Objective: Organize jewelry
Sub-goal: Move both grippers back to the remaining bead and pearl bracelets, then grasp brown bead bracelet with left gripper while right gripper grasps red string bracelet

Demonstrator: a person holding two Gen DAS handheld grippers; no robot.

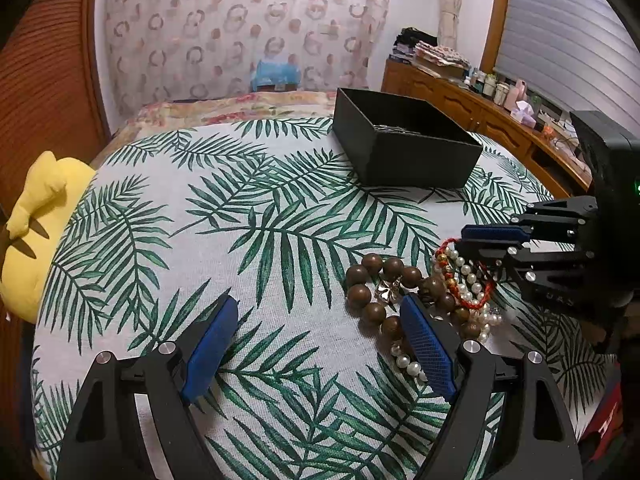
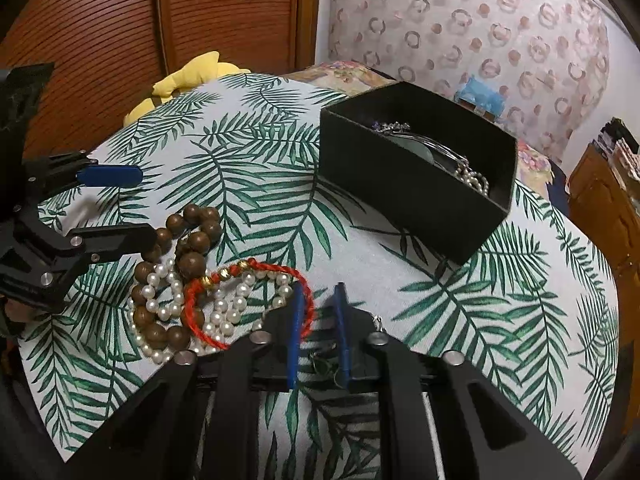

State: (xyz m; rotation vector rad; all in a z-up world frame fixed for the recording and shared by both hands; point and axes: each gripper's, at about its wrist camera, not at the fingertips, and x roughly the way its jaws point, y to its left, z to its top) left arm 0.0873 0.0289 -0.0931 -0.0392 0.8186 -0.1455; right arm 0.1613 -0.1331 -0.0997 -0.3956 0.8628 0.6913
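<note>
Right tool (image 2: 319, 292) is the one that matters. Its blue pads are drawn in to a narrow slit, and the red cord bracelet (image 2: 248, 280) runs into that slit against the left pad. It looks pinched there, though the grip is thin and I would not swear to it. Left tool (image 1: 318, 308) hangs wide open with nothing in it, its right pad over the edge of the wooden bead bracelet (image 1: 380, 292).

The coming move turns on where the black box (image 2: 400, 200) lies. It is ahead of the right tool and off to its right, well apart from the heap, with bare palm-print cloth (image 2: 360, 256) between. The right hand is plainly the nearer of the two, and the box's open top faces up with its long side slanting across the path.

The bracelet is a loop of twisted red cord with a few gold beads on the far part. It stretches leftward from the pads, draped over a pearl strand (image 2: 224, 312) and touching the brown beads. Lifted, I judge it will hang limp, and it could drag the pearls with it.

The box already holds some jewelry: a silvery chain, more pearls and a pale round piece.
</note>
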